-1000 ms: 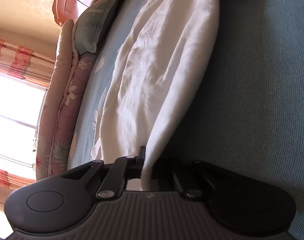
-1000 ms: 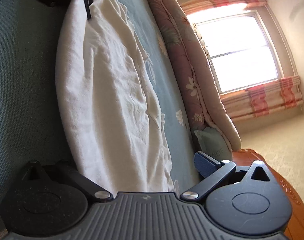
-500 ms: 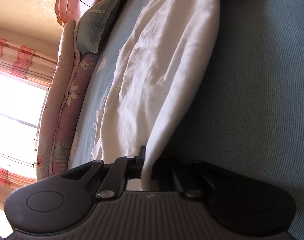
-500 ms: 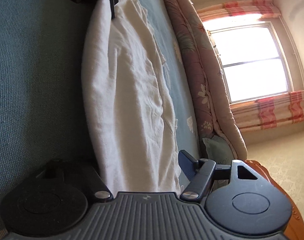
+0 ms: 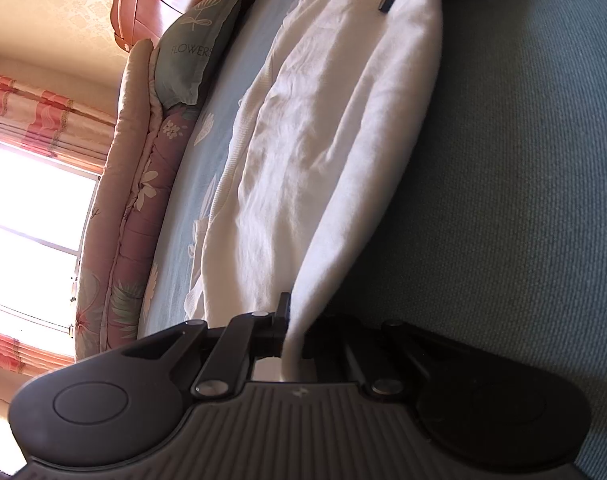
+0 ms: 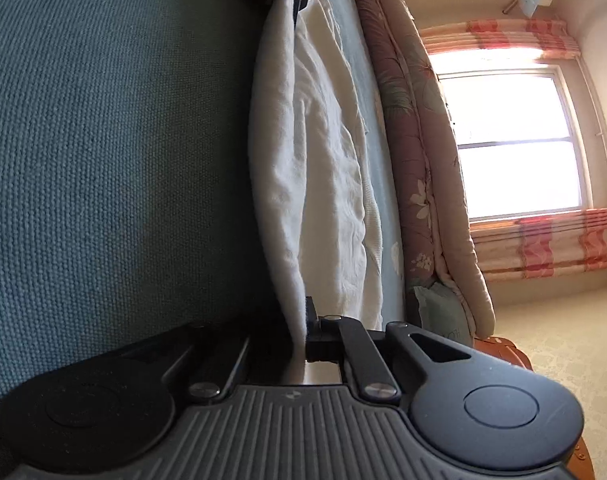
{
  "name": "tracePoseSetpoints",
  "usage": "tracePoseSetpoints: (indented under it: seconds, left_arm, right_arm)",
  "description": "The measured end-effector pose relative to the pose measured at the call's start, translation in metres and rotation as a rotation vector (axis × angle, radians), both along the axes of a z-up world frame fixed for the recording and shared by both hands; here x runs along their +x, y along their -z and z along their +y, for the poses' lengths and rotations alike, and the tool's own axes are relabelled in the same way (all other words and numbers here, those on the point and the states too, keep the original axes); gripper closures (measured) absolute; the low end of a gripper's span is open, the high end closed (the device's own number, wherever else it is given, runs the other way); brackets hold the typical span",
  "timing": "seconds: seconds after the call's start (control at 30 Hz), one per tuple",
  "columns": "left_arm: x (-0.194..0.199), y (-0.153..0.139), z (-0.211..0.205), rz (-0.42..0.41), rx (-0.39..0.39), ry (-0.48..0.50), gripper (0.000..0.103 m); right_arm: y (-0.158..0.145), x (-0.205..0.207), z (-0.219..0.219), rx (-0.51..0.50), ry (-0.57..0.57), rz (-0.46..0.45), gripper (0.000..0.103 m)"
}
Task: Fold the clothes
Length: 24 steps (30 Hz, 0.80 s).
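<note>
Two grippers, left gripper (image 5: 289, 320) and right gripper (image 6: 301, 322), each had jaws clenched on one white garment (image 5: 323, 152) stretched between them.

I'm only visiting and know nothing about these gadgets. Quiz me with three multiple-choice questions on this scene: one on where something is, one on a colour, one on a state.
1. The white garment lies on:
A. the bed
B. the floor
C. a chair

2. The garment's colour:
A. red
B. white
C. black

3. The left hand-held gripper is:
A. open, empty
B. shut on cloth
C. out of view

Answers: 1 A, blue bedspread beneath it; 2 B, plainly white in both views; 3 B, fabric is pinched between its fingers, as with the right hand-held gripper.
</note>
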State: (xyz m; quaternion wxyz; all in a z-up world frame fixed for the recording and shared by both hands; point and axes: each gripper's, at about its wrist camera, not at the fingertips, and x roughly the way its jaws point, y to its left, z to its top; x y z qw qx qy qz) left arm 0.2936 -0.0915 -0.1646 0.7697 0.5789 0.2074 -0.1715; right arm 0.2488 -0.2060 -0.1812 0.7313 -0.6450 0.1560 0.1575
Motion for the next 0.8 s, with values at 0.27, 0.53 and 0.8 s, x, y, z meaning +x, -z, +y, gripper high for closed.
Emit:
tracePoseSetpoints:
  seconds: [0.27,0.53,0.8]
  left_arm:
    - [-0.0003,0.0007,0.0016,0.001,0.0,0.002,0.103]
    - [-0.0006,0.0006,0.0019,0.0,-0.002,0.0,0.103]
    - [0.0002,-0.0021,0.0027,0.005,0.001,0.002,0.103]
  right_arm:
    - [0.001,0.0045,0.0044,-0.025,0.021,-0.011,0.094]
    - [-0.0013,0.0058,0.0018,0.001,0.024,-0.036,0.089]
    - [-0.0063,0.0066,0.0004,-0.003,0.068,-0.049,0.078]
